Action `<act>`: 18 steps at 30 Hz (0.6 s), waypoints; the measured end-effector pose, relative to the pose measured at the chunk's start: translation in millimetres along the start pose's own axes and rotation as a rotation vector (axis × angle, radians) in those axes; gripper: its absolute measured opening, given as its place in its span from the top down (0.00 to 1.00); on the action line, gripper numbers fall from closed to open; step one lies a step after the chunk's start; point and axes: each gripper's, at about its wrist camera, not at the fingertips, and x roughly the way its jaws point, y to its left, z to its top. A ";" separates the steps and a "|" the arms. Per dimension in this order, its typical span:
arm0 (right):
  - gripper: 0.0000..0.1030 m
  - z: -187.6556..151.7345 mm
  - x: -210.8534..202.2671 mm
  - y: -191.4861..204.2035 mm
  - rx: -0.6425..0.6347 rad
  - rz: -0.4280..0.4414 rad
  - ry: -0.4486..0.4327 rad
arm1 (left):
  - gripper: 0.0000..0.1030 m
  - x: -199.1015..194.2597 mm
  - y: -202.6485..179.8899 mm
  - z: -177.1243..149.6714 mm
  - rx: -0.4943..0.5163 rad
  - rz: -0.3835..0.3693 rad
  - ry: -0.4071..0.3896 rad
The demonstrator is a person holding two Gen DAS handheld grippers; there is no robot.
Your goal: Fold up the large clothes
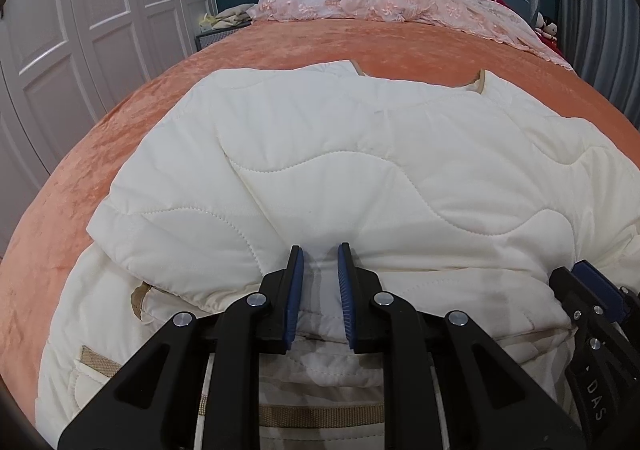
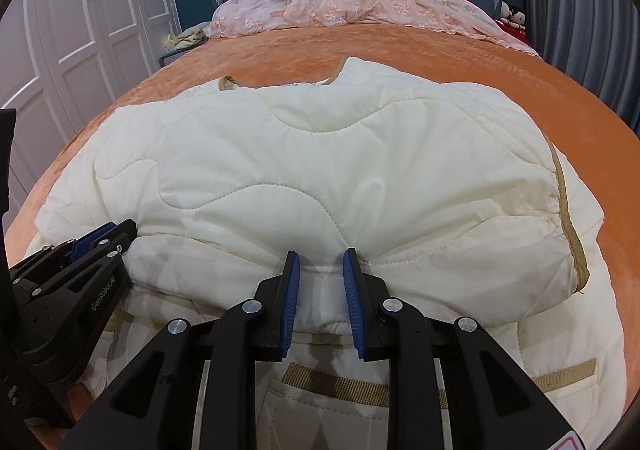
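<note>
Left wrist view: the left gripper (image 1: pixel 320 270) has its blue pads (image 1: pixel 295 290) pinching a ridge of cream fabric at the near edge of the quilted jacket (image 1: pixel 360 169), jaws nearly together w/ cloth bunched between them. The jacket lies spread on the orange bedspread (image 1: pixel 120 129), collar end at the far side, tan-trimmed pockets at the near side under the tongs. A sleeve looks already folded in over the body on the left. The right gripper (image 1: pixel 588 290) shows at the right edge, also at the near fold; can't tell its jaw state from here. Right wrist view: the right gripper (image 2: pixel 322 274) pinches the same near fold edge, pads close w/ fabric between. The jacket (image 2: pixel 320 161) has its right sleeve folded across too, tan cuff trim (image 2: pixel 568 209) on top at right. The left gripper (image 2: pixel 100 242) sits just beside, to the left, on the cloth. A pink lace cover (image 2: pixel 340 5) lies far off by the headboard. Judged progress: sleeves in, approx. halfway; hem-to-collar fold appears in hand, final tidy still left.
</note>
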 end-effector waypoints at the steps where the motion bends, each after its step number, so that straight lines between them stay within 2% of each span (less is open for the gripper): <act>1: 0.79 -0.1 0.0 0.0 -0.001 -0.001 -0.002 | 0.84 -0.3 -0.5 -0.4 0.002 0.002 -0.003; 18: 0.79 1.1 3.5 3.7 -0.018 -0.031 -0.008 | 0.84 1.0 -5.1 -0.2 0.023 0.031 -0.006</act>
